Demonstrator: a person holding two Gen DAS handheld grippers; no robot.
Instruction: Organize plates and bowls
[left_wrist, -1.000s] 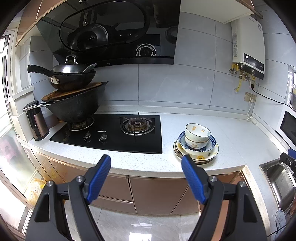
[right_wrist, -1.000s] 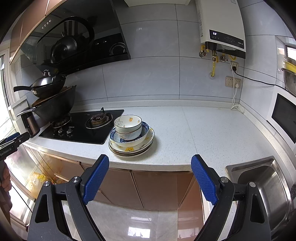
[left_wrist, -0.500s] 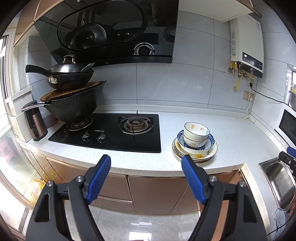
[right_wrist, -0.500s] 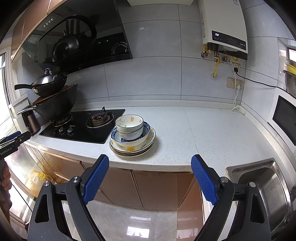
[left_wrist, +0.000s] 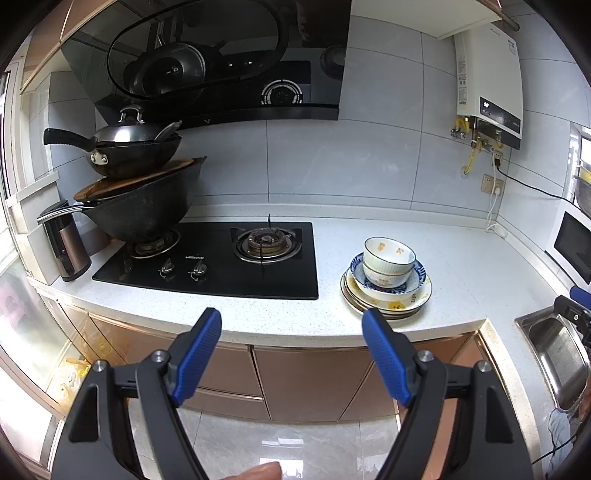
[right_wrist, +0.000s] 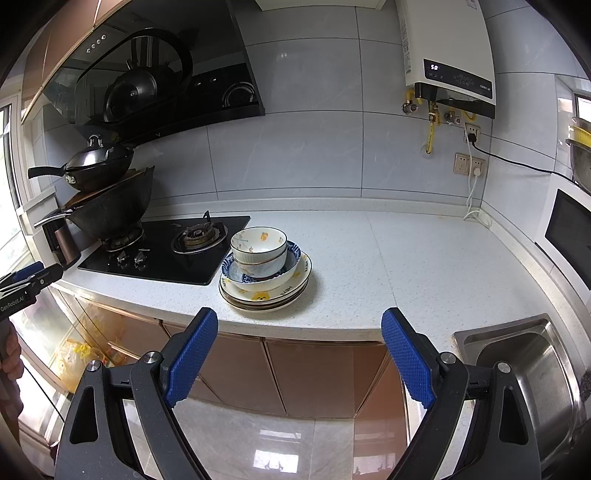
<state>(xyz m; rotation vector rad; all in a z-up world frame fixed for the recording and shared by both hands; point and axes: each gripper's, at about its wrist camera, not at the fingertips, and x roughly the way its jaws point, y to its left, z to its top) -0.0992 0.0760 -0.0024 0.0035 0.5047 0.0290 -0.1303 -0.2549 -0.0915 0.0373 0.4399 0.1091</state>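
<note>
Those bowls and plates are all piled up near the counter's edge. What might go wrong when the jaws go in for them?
1. The top bowl sits nested in a second bowl, on a blue-rimmed bowl over the plates; a crooked lift could drag the one below.
2. The pile stands near the counter edge, so a nudge might push it off.
3. Both the left gripper and right gripper are open and empty; glazed rims may slip.
</note>
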